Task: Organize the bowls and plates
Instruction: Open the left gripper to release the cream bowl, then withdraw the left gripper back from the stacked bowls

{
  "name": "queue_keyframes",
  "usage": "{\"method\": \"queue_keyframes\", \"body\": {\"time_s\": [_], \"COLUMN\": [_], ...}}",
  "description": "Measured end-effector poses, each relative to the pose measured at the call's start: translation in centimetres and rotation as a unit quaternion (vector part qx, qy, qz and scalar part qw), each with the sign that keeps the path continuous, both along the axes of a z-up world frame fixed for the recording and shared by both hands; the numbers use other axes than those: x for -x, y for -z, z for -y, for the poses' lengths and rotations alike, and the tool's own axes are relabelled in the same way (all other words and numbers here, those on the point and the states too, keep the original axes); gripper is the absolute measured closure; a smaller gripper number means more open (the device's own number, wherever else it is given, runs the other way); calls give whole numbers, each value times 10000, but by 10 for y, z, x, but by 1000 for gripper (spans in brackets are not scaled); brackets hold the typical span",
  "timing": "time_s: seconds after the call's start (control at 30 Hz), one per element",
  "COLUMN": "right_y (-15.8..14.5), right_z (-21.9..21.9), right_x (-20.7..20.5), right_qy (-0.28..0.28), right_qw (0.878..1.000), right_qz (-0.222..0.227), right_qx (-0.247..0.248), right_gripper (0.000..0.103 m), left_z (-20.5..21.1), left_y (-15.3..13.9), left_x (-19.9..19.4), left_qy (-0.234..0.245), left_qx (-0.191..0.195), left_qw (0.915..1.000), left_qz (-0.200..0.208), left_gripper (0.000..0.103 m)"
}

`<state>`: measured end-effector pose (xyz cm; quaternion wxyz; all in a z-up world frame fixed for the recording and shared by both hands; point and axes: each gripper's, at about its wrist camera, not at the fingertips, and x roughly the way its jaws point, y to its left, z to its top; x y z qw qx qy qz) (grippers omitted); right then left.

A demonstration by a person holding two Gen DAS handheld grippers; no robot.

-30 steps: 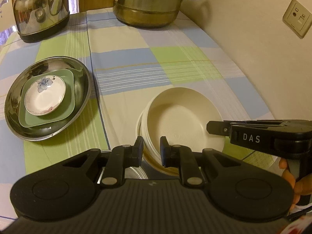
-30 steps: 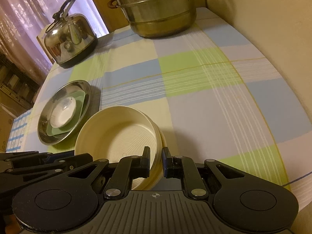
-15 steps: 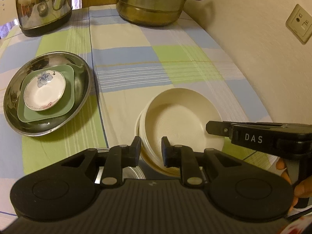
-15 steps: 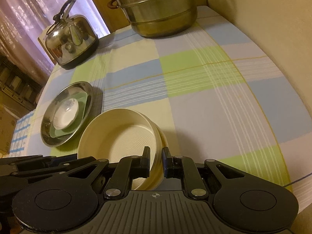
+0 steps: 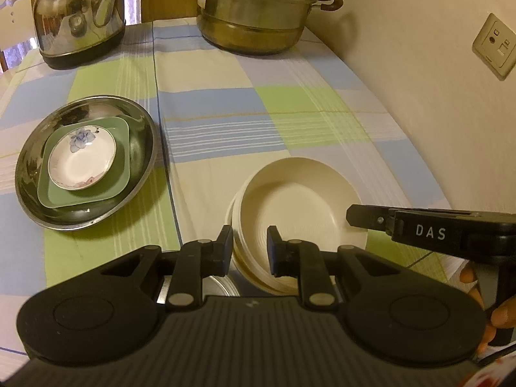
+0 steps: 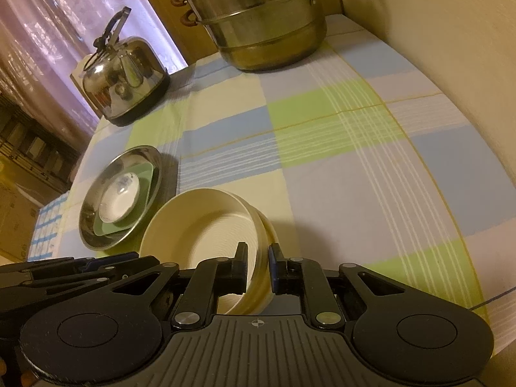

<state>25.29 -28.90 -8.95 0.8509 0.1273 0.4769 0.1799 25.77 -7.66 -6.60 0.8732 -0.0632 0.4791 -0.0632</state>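
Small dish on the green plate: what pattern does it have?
White small dish with a blue flower; clearest in the left wrist view.

cream wall point(image 5: 419, 74) with socket point(image 5: 495, 45), pink curtain point(image 6: 54, 32).

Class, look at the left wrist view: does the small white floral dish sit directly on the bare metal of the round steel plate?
No: the small white floral dish rests on a square green plate, which lies in the round steel plate.

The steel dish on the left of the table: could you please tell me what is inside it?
Inside the steel dish lies a green square plate, and on that sits a small white saucer with a blue flower. Whatever lies beneath the green plate is covered.
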Motion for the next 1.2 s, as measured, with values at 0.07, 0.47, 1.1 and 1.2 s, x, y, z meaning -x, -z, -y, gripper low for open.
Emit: {"method": "queue_keyframes", "body": {"time_s": [0.07, 0.47, 1.1, 1.2], "right_y": [0, -13, -28, -28], "right_z": [2, 8, 20, 20], "right_x": [1, 14, 64, 73], "right_qy": [-30, -222, -861, -938], "right_qw": [10000, 9995, 9947, 9940], "right_qz": [-6, 225, 546, 537], "right_qx": [-19, -11, 151, 155], "right_gripper": [88, 51, 35, 35], "left_z": [1, 9, 9, 5], "left_y": [-2, -18, -42, -44], "left_x": [2, 23, 94, 105], "left_qy": [-29, -285, -906, -958], "left_qx": [-35, -102, -225, -205], "left_qw": [10000, 9993, 9945, 9941], "left_qz": [20, 210, 469, 466], "left_gripper": [84, 63, 40, 40]}}
